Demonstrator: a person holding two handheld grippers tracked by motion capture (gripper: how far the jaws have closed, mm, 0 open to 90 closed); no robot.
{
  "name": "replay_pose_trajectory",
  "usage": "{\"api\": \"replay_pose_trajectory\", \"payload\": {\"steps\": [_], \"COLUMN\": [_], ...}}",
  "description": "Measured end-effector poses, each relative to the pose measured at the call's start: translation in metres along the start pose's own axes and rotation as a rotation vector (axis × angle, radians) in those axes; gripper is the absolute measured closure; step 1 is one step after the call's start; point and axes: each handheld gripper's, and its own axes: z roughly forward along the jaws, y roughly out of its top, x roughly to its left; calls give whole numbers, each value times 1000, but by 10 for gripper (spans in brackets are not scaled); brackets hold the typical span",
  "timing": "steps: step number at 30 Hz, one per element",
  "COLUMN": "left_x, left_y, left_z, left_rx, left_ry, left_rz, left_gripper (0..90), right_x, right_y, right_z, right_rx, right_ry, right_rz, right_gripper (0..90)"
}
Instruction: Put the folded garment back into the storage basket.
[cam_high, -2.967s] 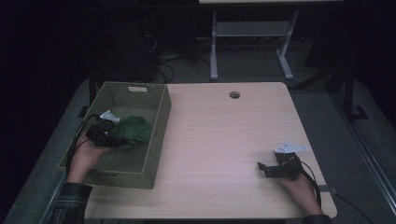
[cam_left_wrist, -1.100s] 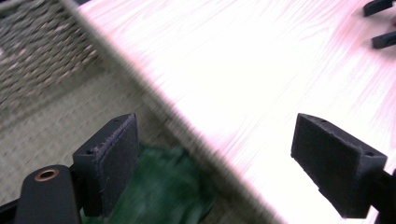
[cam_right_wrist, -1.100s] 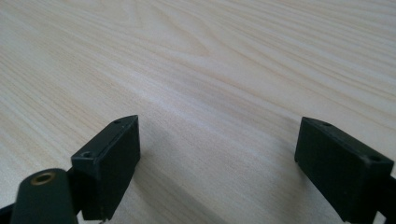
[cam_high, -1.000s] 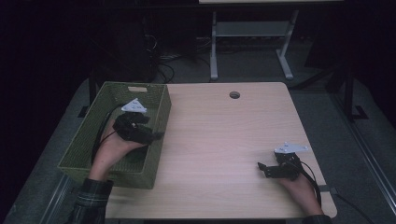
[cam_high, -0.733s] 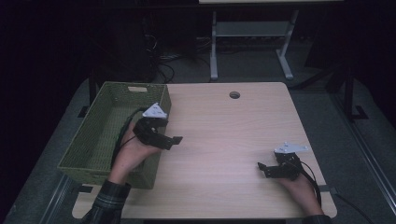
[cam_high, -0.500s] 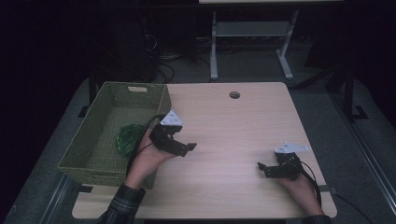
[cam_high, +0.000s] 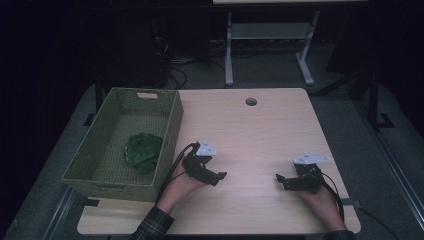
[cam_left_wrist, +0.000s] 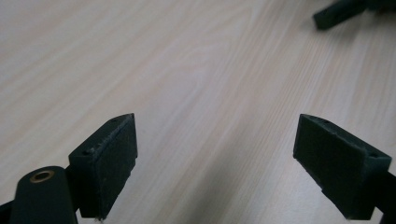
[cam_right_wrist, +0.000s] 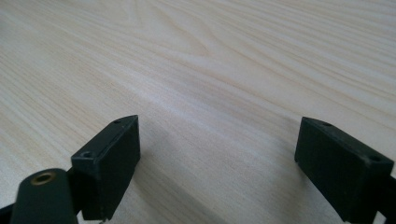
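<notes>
Two hand-held grippers rest low on the desk (cam_high: 260, 135), both empty. Left hand-held gripper (cam_high: 216, 176) sits near the front edge, just right of the woven basket (cam_high: 172, 120); its jaws stand spread wide, bare wood grain between them in the left gripper view. Right hand-held gripper (cam_high: 281, 180) lies toward the front right corner, jaws likewise spread with nothing between them, pointing across at the left one. Its black tip (cam_left_wrist: 334, 13) shows at the top right of the left gripper view, well apart.

Green crumpled cloth (cam_high: 143, 151), possibly a soft bundle of fabric; texture too dim to tell. It lies inside the basket on the floor of it, toward the right wall and nearer the front end. Basket occupies the left edge of the desk, long side running front to back, handle slot in the far wall. Grommet hole (cam_high: 251, 101) near the back edge, centre.

Judgement: the cloth looks deposited, work close to done or between steps.

Risks from here:
- Left forearm and trailing cable (cam_high: 175, 162) lie against the basket's right wall; a careless sweep could nudge or tip the light basket.
- Basket overhangs near the left edge; a shove outward could slide it off.
- Grippers face each other; a simultaneous inward move could clash the tips.
</notes>
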Motion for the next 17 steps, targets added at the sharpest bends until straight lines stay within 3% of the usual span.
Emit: {"api": "replay_pose_trajectory", "payload": {"steps": [6, 17], "left_x": [3, 5], "left_y": [-17, -25], "left_z": [20, 28], "left_rx": [23, 8], "left_ry": [5, 24], "left_rz": [-20, -20], "left_gripper": [129, 127], "right_x": [0, 0], "right_y": [0, 0], "right_z": [0, 0], "right_rx": [0, 0], "right_ry": [0, 0], "right_rz": [-1, -1], "right_gripper": [137, 137]}}
